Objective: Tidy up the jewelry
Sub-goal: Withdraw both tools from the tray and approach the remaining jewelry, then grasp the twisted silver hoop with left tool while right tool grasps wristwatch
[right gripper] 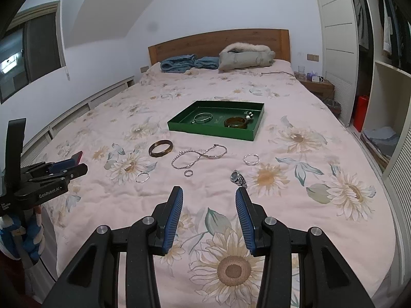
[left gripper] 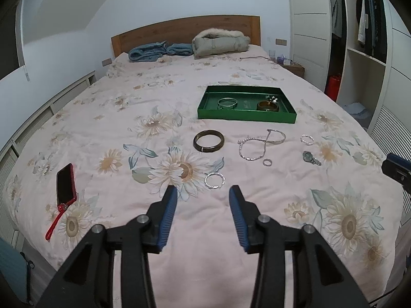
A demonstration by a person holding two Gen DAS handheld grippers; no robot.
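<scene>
A green tray on the bed holds a silver bangle, an amber bangle and a small white ornament. On the quilt in front lie a dark bangle, a silver chain necklace, a small ring, two silver bangles, and a watch. My left gripper is open and empty, just short of the near silver bangle. My right gripper is open and empty, near the watch.
A phone in a red case lies at the left of the bed. A blue towel and a folded grey coat lie by the wooden headboard. An open wardrobe stands to the right.
</scene>
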